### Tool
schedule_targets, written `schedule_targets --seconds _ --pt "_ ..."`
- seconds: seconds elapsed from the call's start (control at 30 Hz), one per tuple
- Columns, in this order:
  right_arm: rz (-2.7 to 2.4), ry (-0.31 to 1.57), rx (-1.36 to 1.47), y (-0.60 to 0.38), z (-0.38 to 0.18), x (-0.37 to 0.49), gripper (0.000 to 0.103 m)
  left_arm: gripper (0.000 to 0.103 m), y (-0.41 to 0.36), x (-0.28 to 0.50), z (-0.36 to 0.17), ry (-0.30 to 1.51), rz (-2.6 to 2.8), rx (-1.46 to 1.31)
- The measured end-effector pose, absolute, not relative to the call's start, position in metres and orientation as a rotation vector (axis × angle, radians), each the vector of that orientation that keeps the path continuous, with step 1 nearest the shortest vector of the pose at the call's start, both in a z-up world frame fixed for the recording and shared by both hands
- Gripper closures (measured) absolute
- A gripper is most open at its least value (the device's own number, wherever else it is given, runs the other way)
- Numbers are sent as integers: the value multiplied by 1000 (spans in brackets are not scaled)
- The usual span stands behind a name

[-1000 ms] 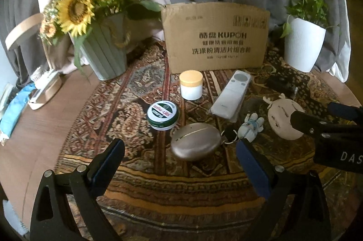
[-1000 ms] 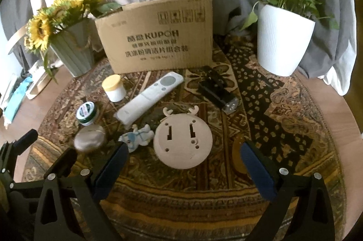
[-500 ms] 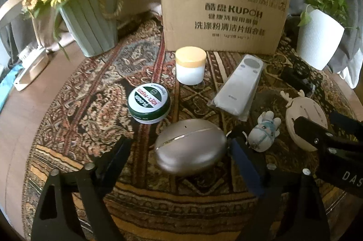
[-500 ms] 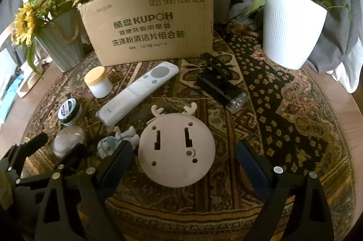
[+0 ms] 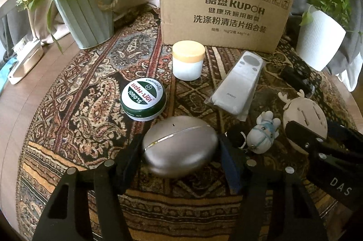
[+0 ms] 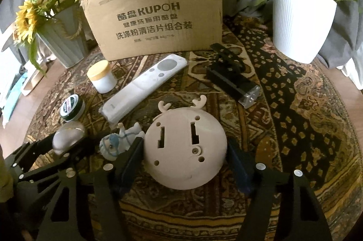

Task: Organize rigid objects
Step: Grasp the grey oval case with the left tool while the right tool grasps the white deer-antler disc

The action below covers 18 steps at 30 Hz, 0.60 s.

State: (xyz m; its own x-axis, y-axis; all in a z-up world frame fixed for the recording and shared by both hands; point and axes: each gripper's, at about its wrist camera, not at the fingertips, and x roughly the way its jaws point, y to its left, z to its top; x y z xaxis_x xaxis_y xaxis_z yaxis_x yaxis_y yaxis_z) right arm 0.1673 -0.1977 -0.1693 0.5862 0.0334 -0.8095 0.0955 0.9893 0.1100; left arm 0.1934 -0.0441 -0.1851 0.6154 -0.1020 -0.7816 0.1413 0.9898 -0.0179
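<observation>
The left gripper (image 5: 180, 150) has just been closing, and its jaws now sit against both sides of the smooth metallic oval case (image 5: 180, 145), which lies on the patterned woven rug (image 5: 90, 132) over the round table. From the case, a round green-and-white tin (image 5: 143, 98) lies at about 11 o'clock, a white jar with a yellow lid (image 5: 188, 59) at 12, and a white remote control in a clear wrapper (image 5: 238, 84) at 1. A small white-and-blue figurine keychain (image 5: 263, 133) lies at 3 o'clock, just beside the case.

The right gripper (image 6: 185, 153) has likewise been closing — its jaws bracket the pale pink round plastic disc with small antlers (image 6: 185, 145), close against its edges; whether the pads truly press it I cannot tell. From the disc, a black rectangular device with a clear end (image 6: 231, 80) lies at 1 o'clock, well apart.

Behind everything stands a printed brown cardboard sheet (image 6: 156, 21), with a pale green pot of sunflowers (image 6: 63, 43) at its 9 o'clock and a white ribbed pot with a green plant (image 6: 301, 18) at its 3 o'clock.
</observation>
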Motion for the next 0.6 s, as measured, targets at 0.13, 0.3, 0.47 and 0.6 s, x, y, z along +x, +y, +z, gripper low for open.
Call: schedule_targets --seconds 0.13,0.3,0.47,0.6 --pt "-31 933 146 -198 -169 165 32 39 -44 187 -181 877 -143 52" --pt "-30 920 156 -201 -164 159 32 39 -45 176 -171 847 -150 58" --pt "-23 895 165 -203 -151 150 32 39 -45 166 -158 807 -153 56" --pt "-12 874 168 -202 -137 143 32 39 -45 158 -144 780 -157 46"
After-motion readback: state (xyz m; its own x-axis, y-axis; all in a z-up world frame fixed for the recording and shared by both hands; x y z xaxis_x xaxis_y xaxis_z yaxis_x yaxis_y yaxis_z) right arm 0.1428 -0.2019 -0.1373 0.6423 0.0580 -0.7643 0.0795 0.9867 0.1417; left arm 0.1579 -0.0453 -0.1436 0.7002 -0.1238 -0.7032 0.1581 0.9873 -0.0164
